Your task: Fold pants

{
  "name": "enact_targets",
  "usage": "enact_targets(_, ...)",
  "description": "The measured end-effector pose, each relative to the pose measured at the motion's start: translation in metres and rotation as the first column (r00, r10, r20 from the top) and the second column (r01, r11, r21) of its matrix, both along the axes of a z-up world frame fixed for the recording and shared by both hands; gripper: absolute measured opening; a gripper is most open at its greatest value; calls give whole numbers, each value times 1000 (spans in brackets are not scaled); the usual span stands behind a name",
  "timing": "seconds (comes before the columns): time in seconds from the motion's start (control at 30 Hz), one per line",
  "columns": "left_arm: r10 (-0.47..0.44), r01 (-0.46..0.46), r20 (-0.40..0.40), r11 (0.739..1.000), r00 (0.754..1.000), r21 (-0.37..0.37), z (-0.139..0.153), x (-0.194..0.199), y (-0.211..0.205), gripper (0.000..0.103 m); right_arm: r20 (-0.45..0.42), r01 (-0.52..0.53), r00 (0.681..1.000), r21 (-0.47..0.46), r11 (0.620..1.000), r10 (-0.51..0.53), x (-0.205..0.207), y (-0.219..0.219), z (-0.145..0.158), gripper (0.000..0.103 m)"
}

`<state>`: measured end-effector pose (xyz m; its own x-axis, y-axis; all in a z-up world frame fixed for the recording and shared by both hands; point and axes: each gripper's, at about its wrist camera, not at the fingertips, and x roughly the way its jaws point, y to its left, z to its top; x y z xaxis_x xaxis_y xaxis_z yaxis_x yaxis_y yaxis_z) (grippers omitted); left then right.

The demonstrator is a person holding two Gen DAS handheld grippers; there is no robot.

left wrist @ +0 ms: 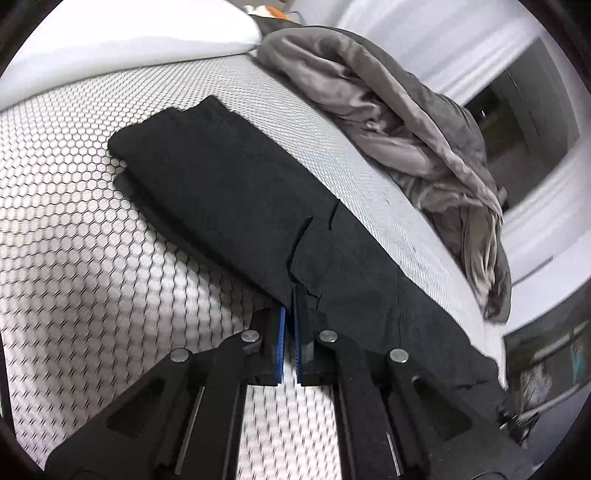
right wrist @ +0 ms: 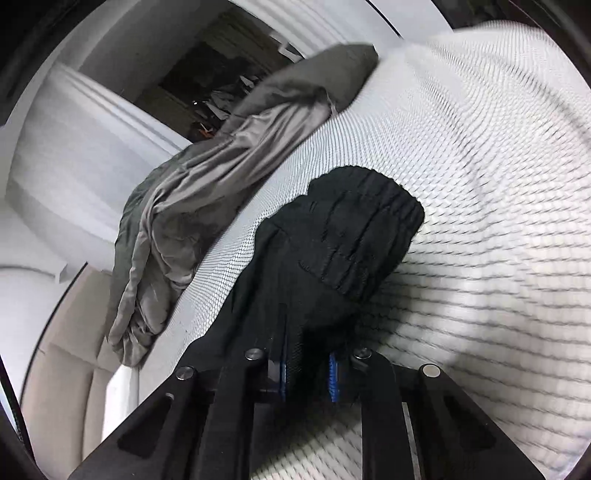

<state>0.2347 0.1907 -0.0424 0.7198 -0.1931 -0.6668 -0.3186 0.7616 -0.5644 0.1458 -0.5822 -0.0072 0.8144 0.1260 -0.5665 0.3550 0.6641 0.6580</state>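
Left wrist view: black pants are seen lying folded lengthwise on a white mattress with a honeycomb-patterned surface, running from the upper left of centre down to the lower right of the frame. The left gripper, at the lower centre, is closed to a narrow slit, and an edge of the pants fabric is pinched between its blue pads. A crumpled grey blanket is heaped along the mattress edge at the upper right, just beyond the pants. A white pillow is seen at the upper left.

Right wrist view: the elastic waistband of the pants is shown at the centre of the frame, resting on the mattress, which fills the right side. The right gripper, at the lower centre, is drawn in on a bunched thickness of the black cloth, which is held between its blue pads. The grey blanket is draped over the mattress edge at the left of centre.
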Motion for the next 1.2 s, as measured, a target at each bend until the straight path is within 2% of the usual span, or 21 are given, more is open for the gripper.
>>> enact_targets(0.07, -27, 29, -28, 998, 999, 56, -3, -5, -7, 2, -44, -17, 999, 4, 1000, 17, -13, -3, -4, 19)
enact_targets(0.1, -43, 47, -53, 996, 998, 76, -8, -6, -9, 2, -84, -31, 996, 21, 999, 32, -17, -8, -13, 32)
enact_targets(0.17, -83, 93, -115, 992, 990, 83, -21, -2, -9, 3, -158, -25, 987, 76, 997, 37, -22, -20, -31, 47)
enact_targets(0.23, -81, 85, -112, 996, 990, 30, -23, -4, -3, 3, -110, -15, 993, 160, 987, 33, -30, -32, -37, 47)
enact_targets(0.33, -52, 50, -82, 998, 995, -23, -11, -11, 6, 5, -40, 51, 998, 186, 981, -44, -41, -41, -26, 55)
enact_targets(0.4, -34, 33, -64, 999, 997, -11, -5, -10, 7, 11, -7, 74, 997, 197, 978, -74, -38, -41, -25, 55)
enact_targets(0.43, -24, 24, -70, 1000, 997, -7, -6, -8, 8, 14, -19, 80, 997, 189, 979, -77, -34, -40, -26, 55)
enact_targets(0.5, -1, -3, -104, 999, 995, -36, -15, -3, 13, 14, -61, 100, 994, 152, 983, -91, -23, -37, -28, 29)
enact_targets(0.57, 28, -41, -128, 995, 991, -96, -27, -2, 23, 14, -68, 105, 993, 132, 986, -97, -19, -35, -28, 24)
enact_targets(0.67, 49, -66, -116, 986, 992, -151, -33, -5, 36, 16, -7, 89, 996, 96, 991, -89, -30, -30, -9, 14)
enact_targets(0.77, 91, -105, -104, 985, 990, -140, -31, -14, 51, 23, 48, 86, 995, 103, 991, -91, -48, -36, 8, 14)
enact_targets(0.9, 103, -123, -115, 976, 988, -182, -39, -7, 70, 26, -44, 70, 997, 174, 982, -63, -43, -49, -15, 28)
enact_targets(1.03, 146, -162, -92, 968, 985, -191, -42, -1, 82, 26, -26, 54, 998, 296, 954, -49, -36, -53, -32, 36)
enact_targets(1.07, 152, -166, -86, 968, 985, -187, -42, 0, 83, 20, -21, 46, 999, 304, 952, -41, -33, -50, -31, 44)
enact_targets(1.13, 177, -187, -80, 970, 981, -153, -41, 5, 81, 6, -32, 53, 998, 261, 964, -47, -23, -41, -30, 44)
enact_targets(1.17, 188, -198, -77, 970, 979, -139, -39, 8, 79, 3, -36, 64, 998, 237, 969, -57, -21, -39, -29, 42)
enact_targets(1.2, 202, -209, -65, 969, 977, -131, -35, 12, 75, 2, -34, 70, 997, 223, 972, -64, -18, -37, -28, 30)
